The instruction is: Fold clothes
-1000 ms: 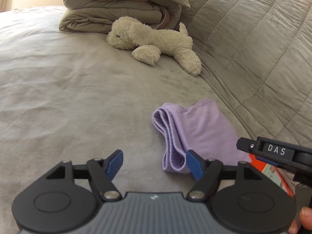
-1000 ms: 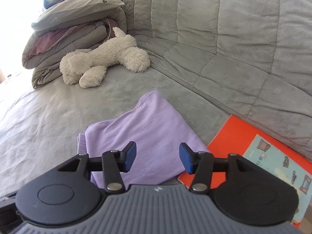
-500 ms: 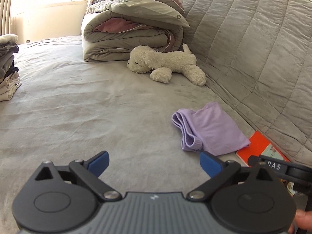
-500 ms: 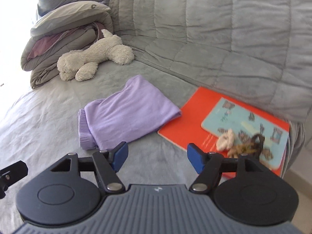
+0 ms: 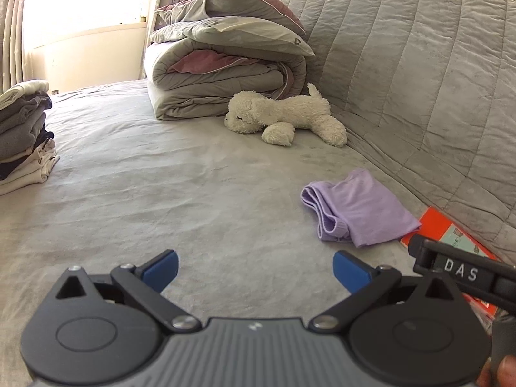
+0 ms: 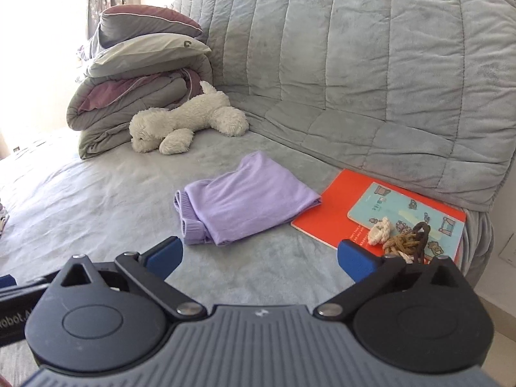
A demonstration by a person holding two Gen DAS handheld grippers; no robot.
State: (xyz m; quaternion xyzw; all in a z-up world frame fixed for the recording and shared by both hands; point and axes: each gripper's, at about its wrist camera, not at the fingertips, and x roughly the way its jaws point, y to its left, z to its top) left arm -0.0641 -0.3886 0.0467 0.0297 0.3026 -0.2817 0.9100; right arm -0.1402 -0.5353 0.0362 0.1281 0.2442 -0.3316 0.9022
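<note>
Left gripper spread wide, holding nothing, hovering over bare grey bed. Right gripper likewise wide apart and empty, above the bed just short of the folded purple garment. Garment lying flat on the bed near the quilted backrest, ribbed edge toward the left, one corner touching or overlapping the orange book. On that book, a light blue booklet and a small tangle of cream and brown cord. Farther back, white plush dog lying against a folded duvet with pillows on top. Far left in the left wrist view, a stack of folded clothes. Bottom right there, part of a finger behind the other gripper's body.
</note>
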